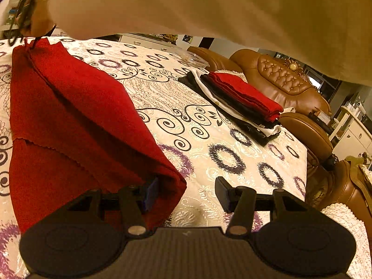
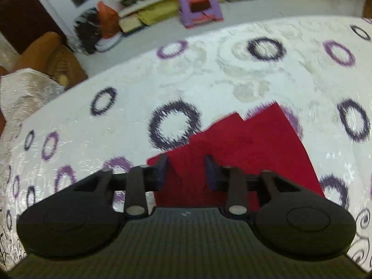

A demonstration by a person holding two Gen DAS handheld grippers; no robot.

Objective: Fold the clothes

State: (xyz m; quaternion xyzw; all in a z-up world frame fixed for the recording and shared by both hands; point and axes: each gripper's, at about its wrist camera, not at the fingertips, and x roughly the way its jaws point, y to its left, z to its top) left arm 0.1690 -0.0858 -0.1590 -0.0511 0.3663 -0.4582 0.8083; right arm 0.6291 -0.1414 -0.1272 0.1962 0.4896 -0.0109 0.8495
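Note:
A red cloth point(image 1: 76, 116) lies folded lengthwise on the patterned tablecloth point(image 1: 209, 139) at the left of the left wrist view. My left gripper point(image 1: 187, 194) stands open at its near end. The left fingertip point(image 1: 151, 191) is tucked under the cloth's folded edge, while the right one is bare over the tablecloth. In the right wrist view, my right gripper point(image 2: 186, 172) hovers open over the red cloth's point(image 2: 260, 144) corners, with cloth below the gap and not pinched. A beige sleeve point(image 1: 209, 7) crosses above, and a hand point(image 1: 39, 16) is at the cloth's far end.
A stack of folded clothes point(image 1: 241, 102), red on top, sits at the table's right side, with a glass bowl point(image 1: 191, 58) behind it. Brown leather armchairs point(image 1: 286, 79) border the table. A purple stool point(image 2: 200, 4) and shelves stand beyond the far edge.

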